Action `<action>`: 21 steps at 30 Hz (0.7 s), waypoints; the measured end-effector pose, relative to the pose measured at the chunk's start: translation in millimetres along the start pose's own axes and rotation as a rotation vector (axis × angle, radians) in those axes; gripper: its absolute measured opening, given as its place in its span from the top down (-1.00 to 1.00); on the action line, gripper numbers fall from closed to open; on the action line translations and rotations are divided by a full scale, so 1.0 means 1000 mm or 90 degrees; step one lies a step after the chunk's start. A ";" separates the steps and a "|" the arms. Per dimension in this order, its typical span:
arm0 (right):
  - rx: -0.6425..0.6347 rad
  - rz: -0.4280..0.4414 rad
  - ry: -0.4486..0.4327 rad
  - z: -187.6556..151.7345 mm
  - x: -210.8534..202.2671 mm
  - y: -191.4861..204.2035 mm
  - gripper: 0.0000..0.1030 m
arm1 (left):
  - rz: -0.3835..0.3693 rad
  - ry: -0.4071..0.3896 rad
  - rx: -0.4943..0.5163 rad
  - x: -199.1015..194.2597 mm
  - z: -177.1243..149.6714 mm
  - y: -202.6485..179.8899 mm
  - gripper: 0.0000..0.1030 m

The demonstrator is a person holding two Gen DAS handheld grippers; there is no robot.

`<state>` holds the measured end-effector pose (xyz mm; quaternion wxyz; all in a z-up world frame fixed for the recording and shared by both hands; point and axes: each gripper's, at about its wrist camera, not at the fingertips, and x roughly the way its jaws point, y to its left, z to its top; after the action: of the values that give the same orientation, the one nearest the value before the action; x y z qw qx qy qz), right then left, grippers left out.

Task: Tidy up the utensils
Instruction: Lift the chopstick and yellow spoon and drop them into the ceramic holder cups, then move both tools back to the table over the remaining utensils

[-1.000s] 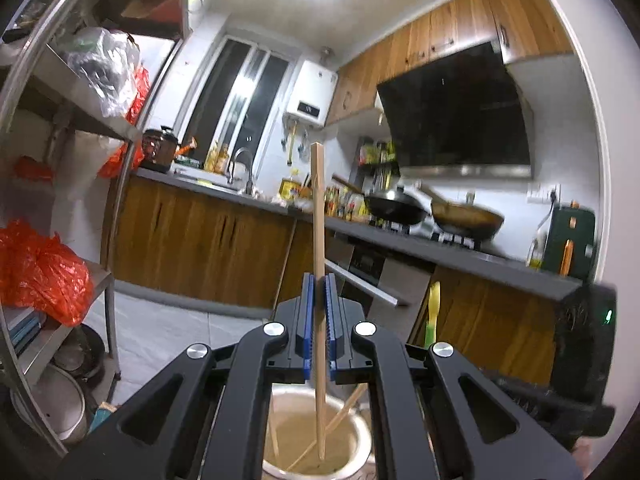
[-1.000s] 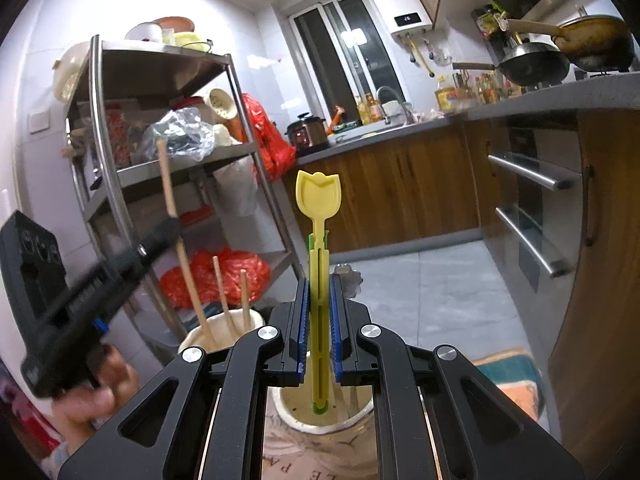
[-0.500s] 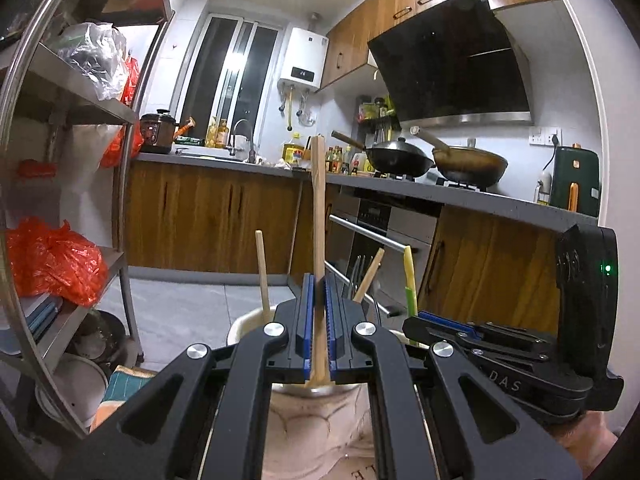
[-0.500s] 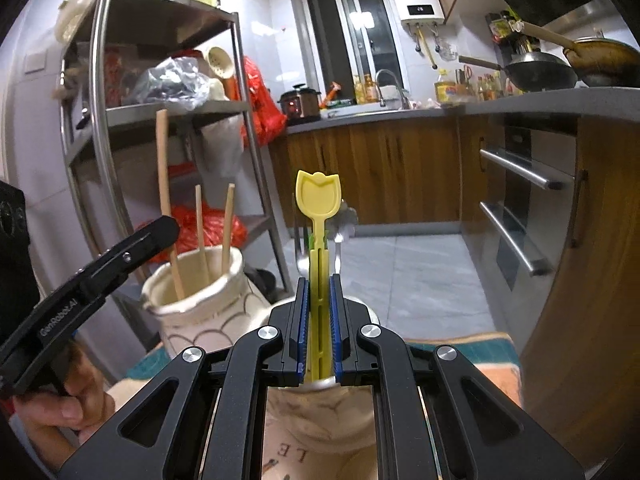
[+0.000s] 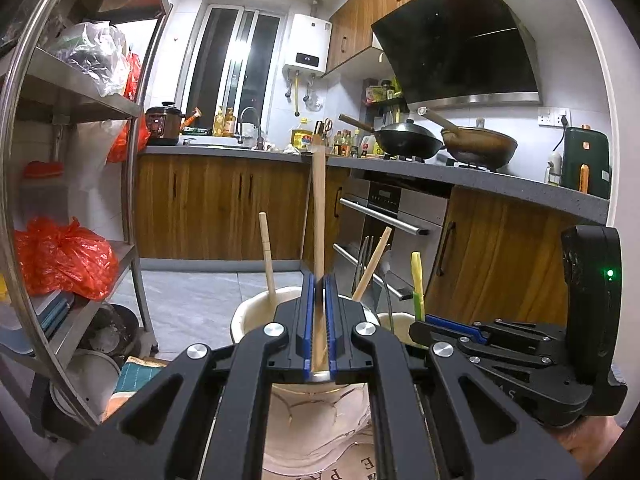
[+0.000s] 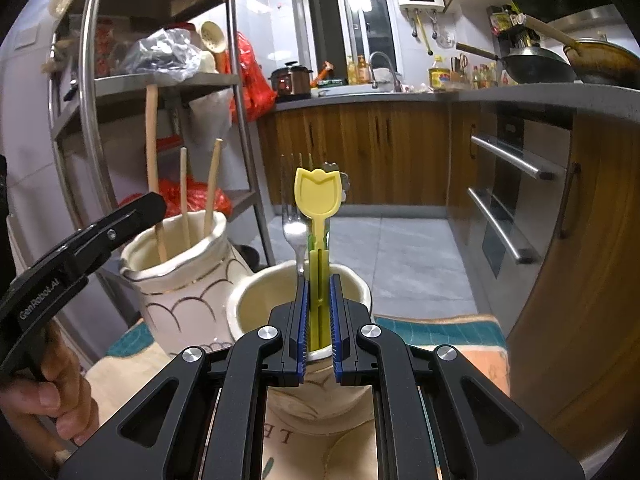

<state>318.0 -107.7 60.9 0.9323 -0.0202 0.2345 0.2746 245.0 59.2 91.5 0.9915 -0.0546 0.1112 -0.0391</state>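
My left gripper (image 5: 319,284) is shut on a long wooden stick (image 5: 319,216), held upright over a cream jar (image 5: 250,316). Two more wooden chopsticks (image 5: 266,256) lean in that jar. In the right wrist view the same jar (image 6: 180,292) stands at the left with the left gripper (image 6: 154,206) above its rim. My right gripper (image 6: 319,286) is shut on a yellow tulip-topped utensil (image 6: 318,200), whose lower end reaches into a second cream jar (image 6: 256,300). A metal fork (image 6: 294,232) stands in this jar too. The right gripper (image 5: 418,326) shows at the right of the left wrist view.
Both jars stand on a patterned cloth (image 6: 432,332). A steel shelf rack (image 6: 236,120) with red bags rises behind on the left. Wooden cabinets and an oven (image 6: 504,208) run along the right, with woks (image 5: 408,140) on the counter. A hand (image 6: 52,396) holds the left gripper.
Both grippers have sunk toward the jars and tilted nearer level. The wooden stick and the yellow utensil sit lower in their jars. Both grips stay shut.
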 end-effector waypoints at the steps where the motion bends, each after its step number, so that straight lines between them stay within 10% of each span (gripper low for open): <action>1: 0.001 0.000 0.002 0.000 0.001 0.000 0.79 | 0.001 0.000 0.000 0.000 0.000 0.000 0.90; 21: -0.007 -0.001 -0.012 0.000 -0.011 0.002 0.43 | 0.008 -0.014 0.001 -0.016 0.005 0.002 0.58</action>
<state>308.5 -111.4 65.8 0.9346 -0.0229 0.2243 0.2752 230.6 63.4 99.9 0.9930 -0.0535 0.1005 -0.0320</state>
